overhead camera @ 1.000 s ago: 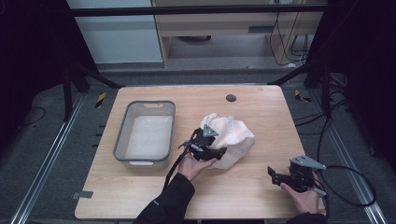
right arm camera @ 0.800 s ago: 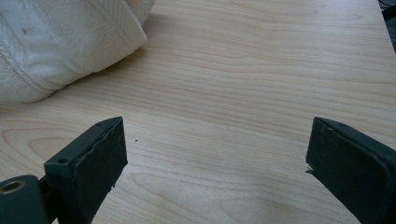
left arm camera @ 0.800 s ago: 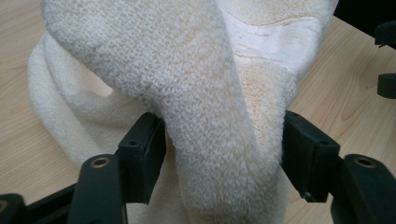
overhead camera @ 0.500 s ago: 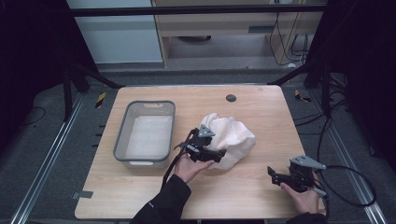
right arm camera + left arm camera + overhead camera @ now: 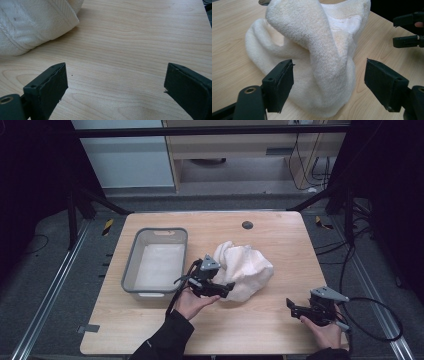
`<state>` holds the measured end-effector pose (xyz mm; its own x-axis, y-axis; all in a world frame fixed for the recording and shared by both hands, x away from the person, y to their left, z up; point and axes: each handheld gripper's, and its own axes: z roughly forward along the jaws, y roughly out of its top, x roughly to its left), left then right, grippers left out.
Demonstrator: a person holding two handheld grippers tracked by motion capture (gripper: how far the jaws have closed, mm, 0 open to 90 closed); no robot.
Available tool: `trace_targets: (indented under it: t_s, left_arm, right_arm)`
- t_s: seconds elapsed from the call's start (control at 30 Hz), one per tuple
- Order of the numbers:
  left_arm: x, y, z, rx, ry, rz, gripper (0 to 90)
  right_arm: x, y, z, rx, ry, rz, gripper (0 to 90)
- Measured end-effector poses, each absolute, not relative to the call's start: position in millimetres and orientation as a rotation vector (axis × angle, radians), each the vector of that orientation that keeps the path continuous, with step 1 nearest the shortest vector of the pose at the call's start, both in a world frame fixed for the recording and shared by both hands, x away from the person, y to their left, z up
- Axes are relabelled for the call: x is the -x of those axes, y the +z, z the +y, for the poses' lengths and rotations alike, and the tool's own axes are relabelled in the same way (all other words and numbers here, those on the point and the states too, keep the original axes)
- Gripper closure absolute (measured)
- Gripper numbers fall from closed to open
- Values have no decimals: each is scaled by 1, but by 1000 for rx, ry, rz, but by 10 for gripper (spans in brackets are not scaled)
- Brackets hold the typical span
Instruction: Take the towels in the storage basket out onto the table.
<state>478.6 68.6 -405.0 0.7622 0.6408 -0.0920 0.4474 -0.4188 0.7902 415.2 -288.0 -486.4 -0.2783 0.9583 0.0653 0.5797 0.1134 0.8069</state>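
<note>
— Where did the crumpled cream-white terry towel (image 5: 243, 270) sit relative to the two tools?

— Near the middle of the pale wooden table (image 5: 280, 235), just right of the grey plastic bin (image 5: 155, 261). The left tool (image 5: 216, 289) was right at the towel's near-left edge; in the left gripper view its jaws stood spread, with a raised fold of the towel directly ahead and between them, nothing pinched yet.

— And the right tool (image 5: 295, 307)?

— Well apart from it, low at the table's near-right corner. Its jaws were also released and wide, with bare wood between them in the right gripper view; the towel lay off to its upper left.

— So which hand had the better reach?

— The left, I'd judge. The heap ran lengthwise from the left tool up and away to the right, so a short push forward would have put that fold inside the jaws. The right would have needed to travel across first.
</note>
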Motion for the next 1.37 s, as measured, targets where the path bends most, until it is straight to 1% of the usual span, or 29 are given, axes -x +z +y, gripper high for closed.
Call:
trace_targets:
  t_s: [0.17,0.43,0.63,0.73,0.93,1.1,1.27,1.37]
  left_arm:
    - [-473,-401,84,-2067,306,810,231]
    - [-461,-400,117,-2022,341,837,291]
    - [-452,-398,141,-1997,385,854,316]
    - [-448,-400,154,-1969,379,866,322]
    - [-440,-408,178,-1973,394,901,323]
    - [-433,-413,200,-1971,418,924,321]
    - [-426,-414,222,-1934,445,970,319]
    - [-423,-415,229,-1927,453,982,316]
  right_arm:
    - [-415,-486,-288,-1488,1038,1913,46]
    - [-415,-487,-288,-1487,1043,1913,46]
    - [-415,-487,-287,-1488,1051,1911,43]
    - [-415,-487,-287,-1480,1047,1909,40]
    - [-415,-487,-287,-1478,1049,1906,39]
    - [-415,-488,-287,-1471,1041,1909,37]
    - [-414,-488,-286,-1483,1043,1909,37]
    - [-414,-488,-286,-1472,1039,1907,36]
